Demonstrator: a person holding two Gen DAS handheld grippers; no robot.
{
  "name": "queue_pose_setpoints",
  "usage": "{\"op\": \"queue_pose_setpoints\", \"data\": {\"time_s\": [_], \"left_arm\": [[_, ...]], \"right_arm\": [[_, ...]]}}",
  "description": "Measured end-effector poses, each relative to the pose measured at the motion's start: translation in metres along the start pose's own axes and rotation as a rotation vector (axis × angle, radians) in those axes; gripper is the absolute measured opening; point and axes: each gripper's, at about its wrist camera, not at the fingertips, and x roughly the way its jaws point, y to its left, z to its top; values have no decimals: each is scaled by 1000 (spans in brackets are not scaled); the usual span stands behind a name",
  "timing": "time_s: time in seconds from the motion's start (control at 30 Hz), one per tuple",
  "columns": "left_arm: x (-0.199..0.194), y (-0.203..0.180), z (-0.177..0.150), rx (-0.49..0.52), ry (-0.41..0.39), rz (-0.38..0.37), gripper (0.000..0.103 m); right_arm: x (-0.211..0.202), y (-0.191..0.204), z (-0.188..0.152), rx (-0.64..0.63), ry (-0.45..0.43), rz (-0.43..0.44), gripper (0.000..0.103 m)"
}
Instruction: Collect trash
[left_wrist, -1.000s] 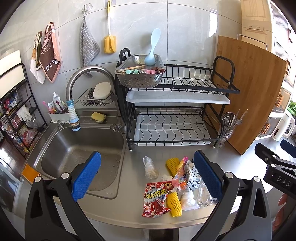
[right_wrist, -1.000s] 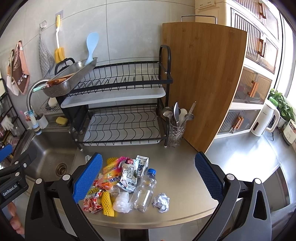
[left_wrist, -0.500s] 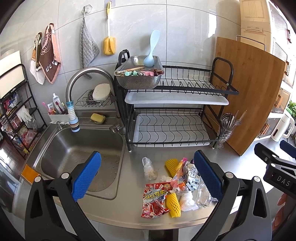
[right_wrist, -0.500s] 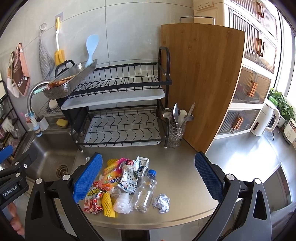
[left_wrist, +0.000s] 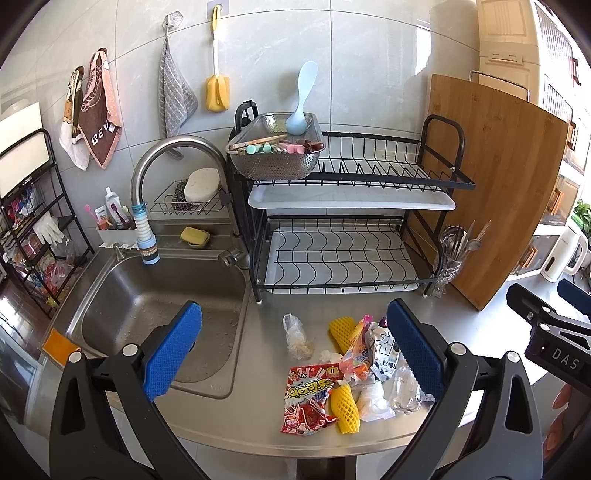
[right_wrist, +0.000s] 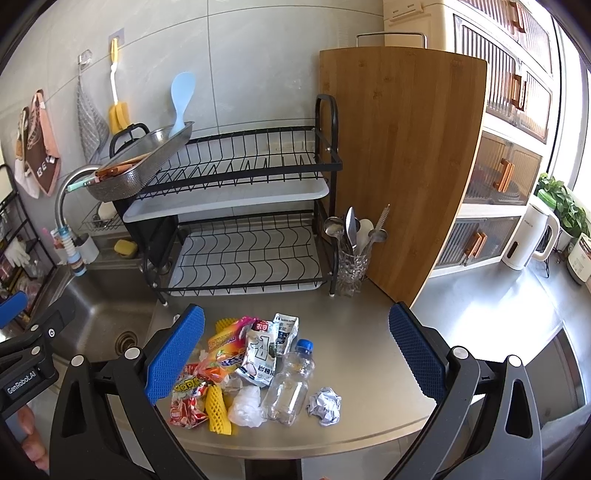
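Note:
A heap of trash lies on the steel counter near its front edge: a red snack bag (left_wrist: 308, 400), yellow foam nets (left_wrist: 344, 408), a clear plastic bottle (right_wrist: 290, 384) with a blue cap, a crumpled foil ball (right_wrist: 325, 405), white drink pouches (right_wrist: 260, 356), a clear bag (left_wrist: 295, 334). My left gripper (left_wrist: 293, 350) is open and empty, held above the counter in front of the heap. My right gripper (right_wrist: 295, 354) is open and empty, above the heap's right side.
A black two-tier dish rack (left_wrist: 351, 236) stands behind the trash, with a steel colander (left_wrist: 275, 153) on top. The sink (left_wrist: 159, 314) lies to the left. A bamboo cutting board (right_wrist: 402, 162) leans at the right, a cutlery glass (right_wrist: 351, 266) beside it. A white kettle (right_wrist: 528, 236) stands far right.
Both grippers have pulled back and up slightly, so the scene sits a little lower and farther. Both stay open; the trash has not moved.

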Motion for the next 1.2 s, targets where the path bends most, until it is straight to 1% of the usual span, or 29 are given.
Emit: {"op": "queue_pose_setpoints", "data": {"time_s": [0.37, 0.4, 0.5, 0.6, 0.67, 0.7, 0.8, 0.93, 1.07, 1.13, 1.17, 1.2], "left_arm": [[4, 3, 2, -8, 3, 0, 95], [0, 3, -5, -8, 3, -1, 95], [1, 3, -6, -12, 8, -11, 95], [5, 4, -10, -16, 14, -32, 95], [11, 6, -14, -21, 21, -45, 95], [15, 8, -18, -24, 26, -49, 95], [28, 9, -28, -34, 58, -65, 95], [48, 7, -43, -12, 115, -97, 95], [72, 4, -59, 32, 185, -97, 95], [83, 4, -67, 43, 214, -95, 95], [89, 4, -70, 45, 227, -98, 95], [95, 4, -74, 44, 243, -103, 95]], "right_arm": [[-1, -1, -1, -1, -5, 3, 100], [-1, -1, -1, 2, -9, 2, 100], [-2, -2, -2, -3, -44, 0, 100], [0, -5, -6, -6, -55, 1, 100], [3, -9, -11, -6, -67, -38, 100], [6, -10, -13, -4, -60, -55, 100], [23, -14, -20, 1, 15, -25, 100], [43, -17, -34, 14, 79, 3, 100], [69, -19, -49, 41, 176, 26, 100], [85, -21, -57, 65, 239, 44, 100], [93, -21, -61, 67, 269, 48, 99], [100, -21, -65, 73, 293, 49, 96]]}}
